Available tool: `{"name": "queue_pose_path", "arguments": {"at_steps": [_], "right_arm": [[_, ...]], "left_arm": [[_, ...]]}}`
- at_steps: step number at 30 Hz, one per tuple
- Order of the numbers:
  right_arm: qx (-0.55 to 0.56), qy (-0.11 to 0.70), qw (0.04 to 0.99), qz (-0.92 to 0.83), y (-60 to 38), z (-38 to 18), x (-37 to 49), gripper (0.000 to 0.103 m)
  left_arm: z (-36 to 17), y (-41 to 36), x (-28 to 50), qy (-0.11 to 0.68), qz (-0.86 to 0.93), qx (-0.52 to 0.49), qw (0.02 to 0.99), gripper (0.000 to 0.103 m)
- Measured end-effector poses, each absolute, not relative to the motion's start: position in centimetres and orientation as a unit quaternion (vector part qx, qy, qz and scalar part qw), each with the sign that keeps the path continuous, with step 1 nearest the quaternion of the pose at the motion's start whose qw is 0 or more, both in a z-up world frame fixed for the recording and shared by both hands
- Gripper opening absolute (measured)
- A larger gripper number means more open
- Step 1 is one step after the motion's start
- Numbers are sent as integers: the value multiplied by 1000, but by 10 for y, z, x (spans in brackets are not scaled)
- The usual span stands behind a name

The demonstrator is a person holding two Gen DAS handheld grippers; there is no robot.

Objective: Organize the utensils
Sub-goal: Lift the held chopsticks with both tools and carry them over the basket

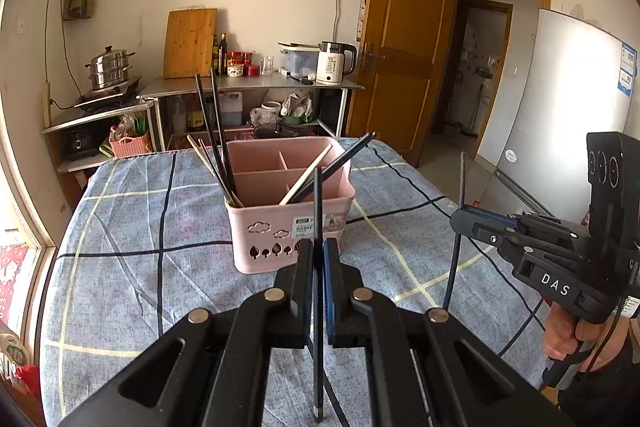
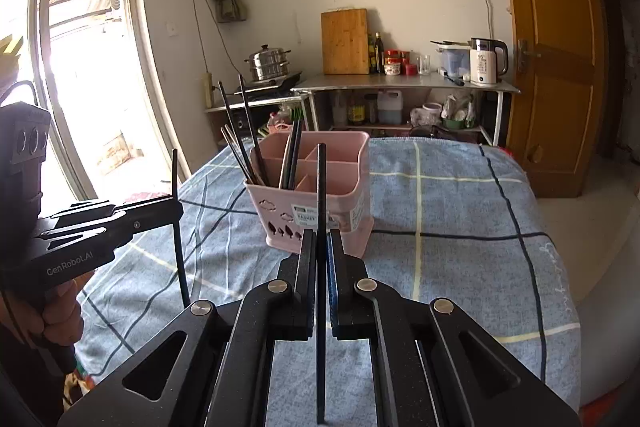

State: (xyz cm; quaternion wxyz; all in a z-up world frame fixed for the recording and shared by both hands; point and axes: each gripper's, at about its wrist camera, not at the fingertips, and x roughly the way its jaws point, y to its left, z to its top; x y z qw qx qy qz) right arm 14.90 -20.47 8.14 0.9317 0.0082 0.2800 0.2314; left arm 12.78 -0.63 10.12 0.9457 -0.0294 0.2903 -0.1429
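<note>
Behind basket (image 1: 288,227), seemingly bare cloth (image 1: 132,211)

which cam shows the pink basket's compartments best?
Left wrist. It looks down into the pink basket, so the dividers and the chopsticks leaning in them are clear. In the right wrist view the held chopstick crosses the basket, hiding part of the inside.

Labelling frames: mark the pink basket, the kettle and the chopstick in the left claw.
pink basket (image 1: 276,227), left wrist view, front wall.
kettle (image 1: 331,65), left wrist view, white body.
chopstick (image 1: 317,211), left wrist view, shaft above the pads.
</note>
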Motion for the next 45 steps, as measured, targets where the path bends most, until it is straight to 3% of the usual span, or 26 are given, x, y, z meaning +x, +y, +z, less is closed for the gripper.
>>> {"name": "queue_pose_path", "arguments": {"at_steps": [31, 45], "right_arm": [[-9, 252, 937, 241, -208, 104, 136, 5], [5, 200, 936, 289, -173, 151, 166, 5]], "left_arm": [[124, 4, 115, 276, -152, -26, 949, 5], [176, 34, 149, 237, -122, -31, 963, 5]]}}
